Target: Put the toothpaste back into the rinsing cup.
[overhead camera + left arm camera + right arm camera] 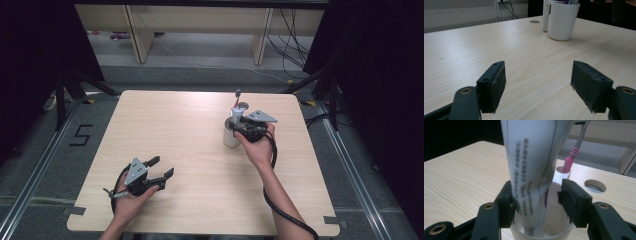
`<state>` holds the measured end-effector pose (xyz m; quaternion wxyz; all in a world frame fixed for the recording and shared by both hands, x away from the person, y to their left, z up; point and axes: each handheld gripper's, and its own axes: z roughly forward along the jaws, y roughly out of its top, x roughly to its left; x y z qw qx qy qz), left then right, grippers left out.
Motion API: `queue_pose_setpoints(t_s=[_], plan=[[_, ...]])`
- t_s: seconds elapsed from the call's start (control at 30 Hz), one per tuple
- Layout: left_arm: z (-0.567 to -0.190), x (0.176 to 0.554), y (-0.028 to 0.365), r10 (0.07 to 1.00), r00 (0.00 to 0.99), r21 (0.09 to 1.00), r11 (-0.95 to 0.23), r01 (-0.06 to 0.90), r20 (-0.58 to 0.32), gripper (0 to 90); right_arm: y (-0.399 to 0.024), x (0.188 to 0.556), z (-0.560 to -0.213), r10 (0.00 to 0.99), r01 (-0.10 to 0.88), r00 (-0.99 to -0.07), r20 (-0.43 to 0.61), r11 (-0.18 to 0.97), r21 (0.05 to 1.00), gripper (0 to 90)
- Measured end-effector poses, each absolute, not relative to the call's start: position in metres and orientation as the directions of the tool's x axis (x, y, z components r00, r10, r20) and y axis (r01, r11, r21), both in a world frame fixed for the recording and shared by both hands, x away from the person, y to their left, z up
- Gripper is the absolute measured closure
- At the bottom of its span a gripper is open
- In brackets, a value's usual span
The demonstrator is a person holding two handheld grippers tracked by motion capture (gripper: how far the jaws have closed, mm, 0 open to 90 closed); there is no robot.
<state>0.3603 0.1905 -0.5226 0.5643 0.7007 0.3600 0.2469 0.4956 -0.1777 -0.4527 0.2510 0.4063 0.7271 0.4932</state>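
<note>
A white cup (230,136) stands on the right half of the wooden table (190,150). A white toothpaste tube (531,170) with printed text stands upright inside the cup (564,231). A grey-and-pink toothbrush (571,160) rises from a small side holder on the cup. My right gripper (536,192) is over the cup's rim with its jaws on either side of the tube: the left pad lies against it and the right pad stands clear, so the jaws are open. My left gripper (161,167) rests near the front left, open and empty (537,82), facing the cup (562,21).
A round cable hole (243,105) sits in the table just behind the cup. Black curtains stand on both sides, with table legs and cables on the floor beyond the far edge. Bare wood lies between the two grippers.
</note>
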Motion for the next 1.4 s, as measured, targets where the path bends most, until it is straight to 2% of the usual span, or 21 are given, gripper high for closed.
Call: queue_pose_setpoints(t_s=[0.17, 0.3, 0.37, 0.5, 0.53, 0.6, 0.63, 0.7, 0.9, 0.97, 1.0, 1.2, 1.23, 1.27, 1.4], plan=[[-0.523, 0.360, 0.191, 0.783, 0.619, 0.969, -0.104, 0.226, -0.061, 27.8, -0.178, 0.492, -0.452, 0.846, 0.369, -0.530, 0.053, 0.174, 0.913, 45.4], [-0.523, 0.360, 0.190, 0.783, 0.619, 0.968, -0.105, 0.226, -0.060, 27.8, -0.180, 0.494, -0.452, 0.841, 0.342, -0.540, 0.017, 0.201, 0.918, 44.3], [-0.523, 0.360, 0.191, 0.783, 0.619, 0.969, -0.104, 0.226, -0.060, 27.8, -0.178, 0.492, -0.451, 0.843, 0.364, -0.536, 0.054, 0.173, 0.915, 44.0], [-0.523, 0.360, 0.191, 0.783, 0.619, 0.969, -0.103, 0.225, -0.060, 27.8, -0.181, 0.490, -0.449, 0.834, 0.328, -0.551, 0.012, 0.203, 0.923, 43.3], [-0.523, 0.360, 0.191, 0.783, 0.619, 0.969, -0.104, 0.225, -0.060, 27.9, -0.181, 0.488, -0.448, 0.839, 0.349, -0.544, 0.035, 0.187, 0.918, 43.2], [-0.523, 0.360, 0.190, 0.783, 0.618, 0.969, -0.103, 0.225, -0.060, 27.9, -0.183, 0.486, -0.446, 0.836, 0.322, -0.549, 0.007, 0.204, 0.924, 42.9], [-0.523, 0.360, 0.190, 0.783, 0.619, 0.969, -0.104, 0.225, -0.060, 27.8, -0.183, 0.483, -0.445, 0.837, 0.353, -0.546, 0.034, 0.193, 0.915, 42.7], [-0.523, 0.360, 0.191, 0.783, 0.619, 0.968, -0.105, 0.226, -0.060, 27.8, -0.186, 0.482, -0.445, 0.834, 0.338, -0.552, 0.025, 0.197, 0.920, 42.5], [-0.523, 0.361, 0.190, 0.784, 0.618, 0.968, -0.105, 0.226, -0.060, 27.8, -0.195, 0.471, -0.444, 0.836, 0.366, -0.548, 0.028, 0.209, 0.907, 41.8], [-0.523, 0.361, 0.190, 0.784, 0.618, 0.968, -0.107, 0.225, -0.057, 27.8, -0.199, 0.470, -0.445, 0.824, 0.340, -0.567, 0.003, 0.231, 0.912, 41.6], [-0.523, 0.361, 0.190, 0.783, 0.619, 0.968, -0.109, 0.225, -0.056, 27.8, -0.201, 0.467, -0.445, 0.830, 0.367, -0.557, 0.012, 0.233, 0.900, 41.5], [-0.522, 0.360, 0.191, 0.787, 0.614, 0.966, -0.108, 0.234, -0.060, 27.9, -0.216, 0.459, -0.448, 0.830, 0.347, -0.558, -0.012, 0.246, 0.905, 41.4], [-0.522, 0.360, 0.191, 0.789, 0.612, 0.966, -0.110, 0.234, -0.058, 27.9, -0.216, 0.456, -0.448, 0.833, 0.377, -0.553, 0.026, 0.222, 0.899, 41.4], [-0.522, 0.360, 0.191, 0.789, 0.611, 0.966, -0.112, 0.233, -0.056, 27.9, -0.219, 0.454, -0.447, 0.838, 0.364, -0.545, -0.007, 0.244, 0.899, 41.3], [-0.522, 0.360, 0.190, 0.790, 0.610, 0.966, -0.108, 0.234, -0.059, 27.9, -0.226, 0.449, -0.450, 0.834, 0.369, -0.552, -0.006, 0.251, 0.895, 40.9]])
